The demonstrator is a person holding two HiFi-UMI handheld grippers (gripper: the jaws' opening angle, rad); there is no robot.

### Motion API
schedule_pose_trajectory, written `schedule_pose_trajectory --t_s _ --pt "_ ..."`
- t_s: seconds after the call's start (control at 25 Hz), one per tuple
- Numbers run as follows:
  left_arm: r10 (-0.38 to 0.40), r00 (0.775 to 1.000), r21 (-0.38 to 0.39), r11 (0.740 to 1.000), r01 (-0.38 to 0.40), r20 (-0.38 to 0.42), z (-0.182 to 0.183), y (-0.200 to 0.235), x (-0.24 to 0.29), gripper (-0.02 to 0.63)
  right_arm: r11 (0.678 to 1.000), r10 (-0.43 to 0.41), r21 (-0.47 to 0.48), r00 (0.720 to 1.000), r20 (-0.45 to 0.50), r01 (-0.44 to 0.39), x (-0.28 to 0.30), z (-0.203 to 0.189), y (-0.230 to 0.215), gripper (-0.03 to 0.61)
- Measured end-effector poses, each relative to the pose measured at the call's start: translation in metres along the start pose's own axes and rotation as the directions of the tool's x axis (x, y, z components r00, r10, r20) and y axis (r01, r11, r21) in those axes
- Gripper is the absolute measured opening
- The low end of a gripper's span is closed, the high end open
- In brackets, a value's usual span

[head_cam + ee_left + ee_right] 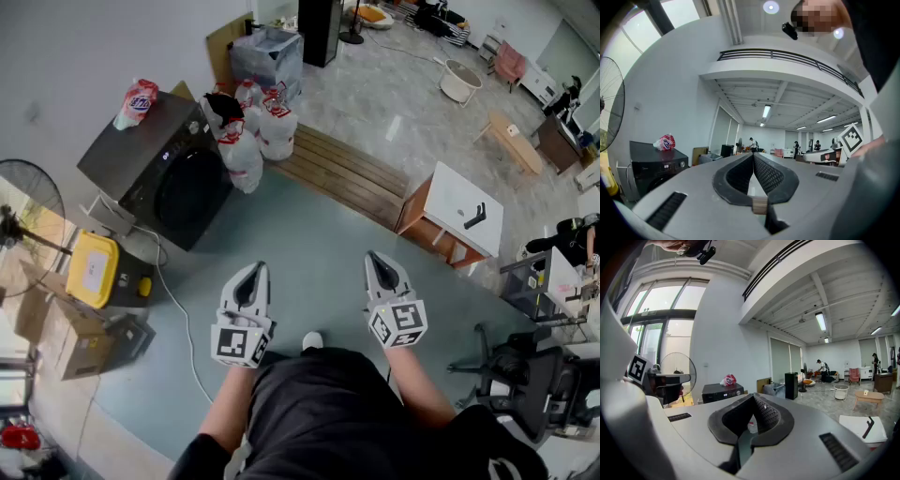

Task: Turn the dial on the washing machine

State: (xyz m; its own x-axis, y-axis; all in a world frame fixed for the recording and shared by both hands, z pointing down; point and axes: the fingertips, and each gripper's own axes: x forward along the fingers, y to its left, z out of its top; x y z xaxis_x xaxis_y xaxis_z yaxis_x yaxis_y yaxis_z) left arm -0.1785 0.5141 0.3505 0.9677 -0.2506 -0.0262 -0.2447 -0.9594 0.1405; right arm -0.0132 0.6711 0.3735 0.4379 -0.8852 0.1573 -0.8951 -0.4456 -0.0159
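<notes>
The black front-loading washing machine (pixel 159 173) stands against the left wall, a few steps ahead of me, with a red and white bag (pixel 137 101) on its top. In the left gripper view the washing machine (pixel 656 168) sits low at the left, and a small round dial (pixel 680 164) shows on its panel. My left gripper (pixel 253 268) and right gripper (pixel 377 256) are held side by side over the blue-grey floor, well short of the machine. The left gripper (pixel 753 154) is shut with nothing between its jaws. The right gripper (pixel 752 397) is shut and empty too.
A yellow box (pixel 92 270), cardboard boxes (pixel 66 337) and a standing fan (pixel 28 202) crowd the left. White tied bags (pixel 251 141) lean beside the machine. A wooden platform (pixel 342 173), a white-topped table (pixel 464 211) and an office chair (pixel 534 375) lie right. A white cable (pixel 173 309) crosses the floor.
</notes>
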Motion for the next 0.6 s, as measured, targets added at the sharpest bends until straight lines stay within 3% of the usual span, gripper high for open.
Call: schedule_pose_trajectory --t_s 0.36,0.6 --pt "0.005 1.000 -0.004 1.000 -0.005 -0.014 -0.006 -0.006 -0.002 0.003 0.999 -0.033 0.012 0.999 -0.003 0.033 -0.012 0.000 -0.012 0.000" --pt "-0.001 1.000 -0.002 1.000 0.001 -0.014 -0.012 -0.011 0.000 0.003 0.999 0.004 0.048 1.000 -0.015 -0.003 -0.011 -0.002 -0.014 0.002"
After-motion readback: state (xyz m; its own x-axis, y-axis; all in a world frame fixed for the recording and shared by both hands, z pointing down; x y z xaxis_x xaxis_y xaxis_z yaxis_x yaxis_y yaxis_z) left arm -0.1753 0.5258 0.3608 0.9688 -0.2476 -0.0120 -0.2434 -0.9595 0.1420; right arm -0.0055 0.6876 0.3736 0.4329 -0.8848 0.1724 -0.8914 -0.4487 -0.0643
